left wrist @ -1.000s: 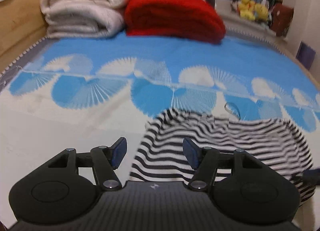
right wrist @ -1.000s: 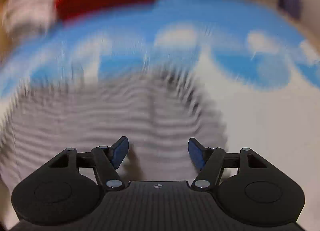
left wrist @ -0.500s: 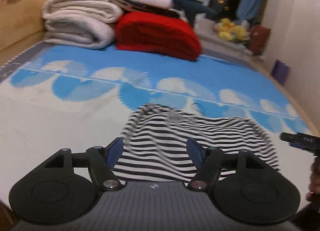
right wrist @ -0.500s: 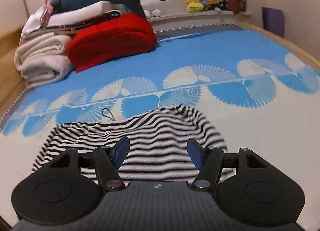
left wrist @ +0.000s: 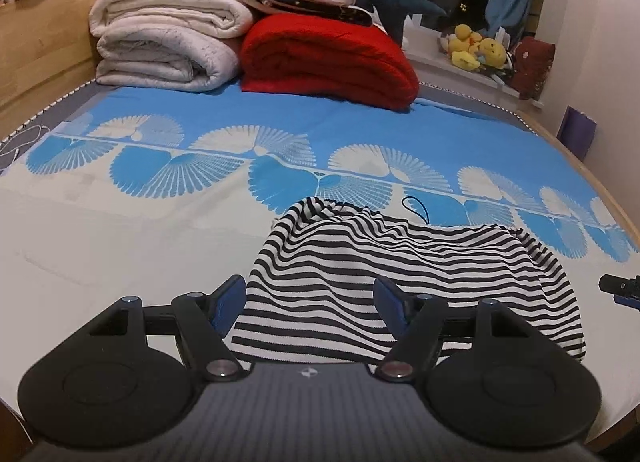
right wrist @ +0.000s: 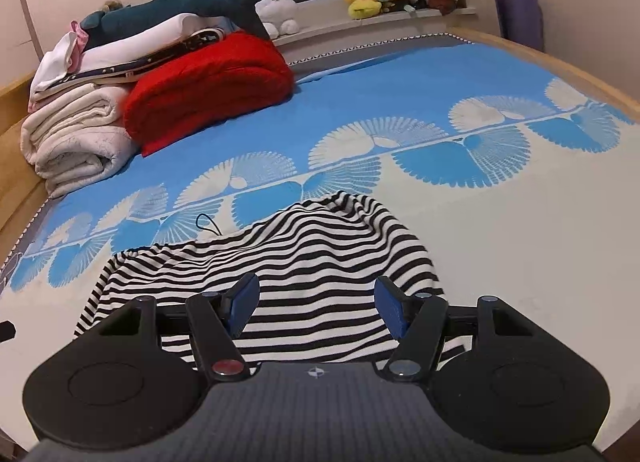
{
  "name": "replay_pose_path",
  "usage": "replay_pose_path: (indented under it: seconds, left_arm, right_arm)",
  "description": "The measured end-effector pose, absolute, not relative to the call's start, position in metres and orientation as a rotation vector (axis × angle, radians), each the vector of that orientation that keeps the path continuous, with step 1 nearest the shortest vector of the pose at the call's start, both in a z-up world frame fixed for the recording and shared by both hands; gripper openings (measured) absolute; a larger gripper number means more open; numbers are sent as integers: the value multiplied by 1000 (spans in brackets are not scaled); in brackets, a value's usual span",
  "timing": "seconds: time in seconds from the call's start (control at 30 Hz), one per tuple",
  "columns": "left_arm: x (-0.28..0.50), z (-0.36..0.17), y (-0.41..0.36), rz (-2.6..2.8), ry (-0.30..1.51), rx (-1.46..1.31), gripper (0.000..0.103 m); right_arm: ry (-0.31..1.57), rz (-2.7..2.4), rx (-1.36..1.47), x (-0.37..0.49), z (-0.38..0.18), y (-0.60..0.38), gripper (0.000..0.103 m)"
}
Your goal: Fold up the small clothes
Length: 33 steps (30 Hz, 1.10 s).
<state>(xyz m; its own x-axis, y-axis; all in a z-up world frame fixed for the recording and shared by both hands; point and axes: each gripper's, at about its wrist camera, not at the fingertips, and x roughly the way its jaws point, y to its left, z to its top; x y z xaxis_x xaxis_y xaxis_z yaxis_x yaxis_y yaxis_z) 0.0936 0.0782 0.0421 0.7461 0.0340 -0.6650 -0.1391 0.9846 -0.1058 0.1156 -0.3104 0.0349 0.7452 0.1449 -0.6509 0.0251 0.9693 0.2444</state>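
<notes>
I am lining up both hand-held grippers over the striped garment point(left wrist: 404, 274) lying rumpled on the bed point(left wrist: 120, 262).

To fold it well, I am aiming low at its near hem corners, so that each pinch catches both layers evenly. My left hand-held gripper point(left wrist: 308, 304) and right hand-held gripper point(right wrist: 318, 302) are hanging spread wide, holding nothing, the cloth below them.
</notes>
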Motion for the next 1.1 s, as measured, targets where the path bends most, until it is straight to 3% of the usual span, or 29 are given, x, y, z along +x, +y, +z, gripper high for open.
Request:
replay_pose_path:
  seconds: [1.1]
  left_arm:
    - [72,53,185,243,701,-302,76]
  right_arm:
    - [825,142,187,141,2,-175,65]
